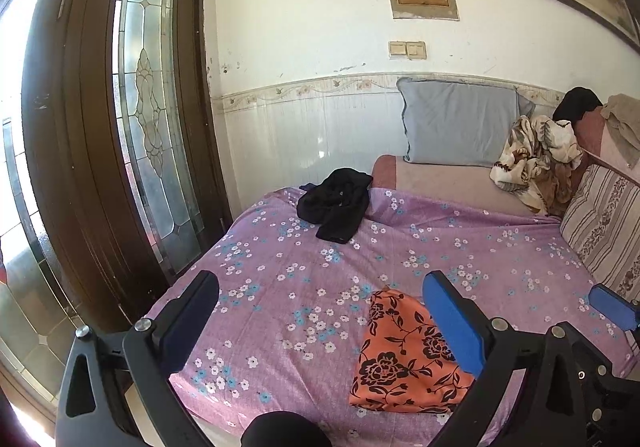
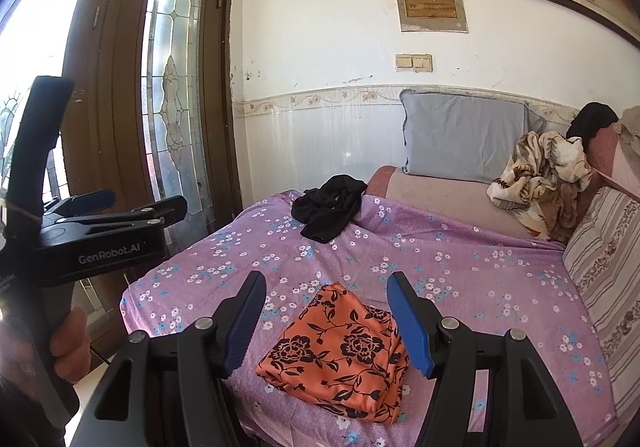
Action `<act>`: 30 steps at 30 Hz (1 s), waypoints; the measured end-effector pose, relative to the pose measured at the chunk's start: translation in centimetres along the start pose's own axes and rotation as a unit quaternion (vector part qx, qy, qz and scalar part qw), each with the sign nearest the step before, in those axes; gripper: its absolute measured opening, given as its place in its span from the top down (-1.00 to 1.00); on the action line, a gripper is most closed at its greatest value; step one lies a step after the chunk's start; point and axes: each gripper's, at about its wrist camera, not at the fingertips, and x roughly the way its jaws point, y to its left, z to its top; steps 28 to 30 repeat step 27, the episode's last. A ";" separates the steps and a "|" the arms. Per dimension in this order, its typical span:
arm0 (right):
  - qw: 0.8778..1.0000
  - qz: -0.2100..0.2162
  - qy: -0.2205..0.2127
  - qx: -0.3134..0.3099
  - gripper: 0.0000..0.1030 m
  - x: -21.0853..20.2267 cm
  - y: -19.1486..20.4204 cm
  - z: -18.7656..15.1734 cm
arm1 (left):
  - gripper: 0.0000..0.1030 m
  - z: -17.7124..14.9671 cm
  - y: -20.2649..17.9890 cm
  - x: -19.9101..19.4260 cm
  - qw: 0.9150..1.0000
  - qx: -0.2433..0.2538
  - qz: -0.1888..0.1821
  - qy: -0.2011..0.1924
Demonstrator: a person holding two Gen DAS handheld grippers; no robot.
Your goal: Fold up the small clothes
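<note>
A folded orange cloth with black flowers [image 2: 336, 355] lies flat near the front edge of the purple flowered bed sheet [image 2: 460, 271]. My right gripper [image 2: 326, 295] hovers just above and in front of it, open, its pads apart and touching nothing. In the left wrist view the same orange cloth [image 1: 404, 359] lies low and to the right. My left gripper [image 1: 320, 291] is open over bare sheet, left of the cloth. A crumpled black garment [image 1: 336, 207] lies far back on the sheet, out of reach of both. A hand [image 2: 68, 343] holds the left gripper [image 2: 136, 203].
A grey pillow [image 2: 464, 135] leans on the tiled wall at the back. A cream patterned blanket [image 2: 540, 175] is bunched at the right, beside a striped cushion [image 2: 604, 263]. A brown door with leaded glass [image 1: 156, 119] stands left of the bed.
</note>
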 end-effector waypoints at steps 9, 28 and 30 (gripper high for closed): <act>1.000 0.002 0.001 0.000 -0.30 1.0 -0.1 0.3 | -0.98 0.4 -0.5 0.9 1.000 0.000 -0.004 0.004; 0.999 -0.005 0.012 0.039 -0.35 7.6 -4.3 1.4 | -0.98 1.3 -1.5 7.1 0.999 -0.005 -0.007 0.034; 0.999 -0.005 0.012 0.039 -0.35 7.6 -4.3 1.4 | -0.98 1.3 -1.5 7.1 0.999 -0.005 -0.007 0.034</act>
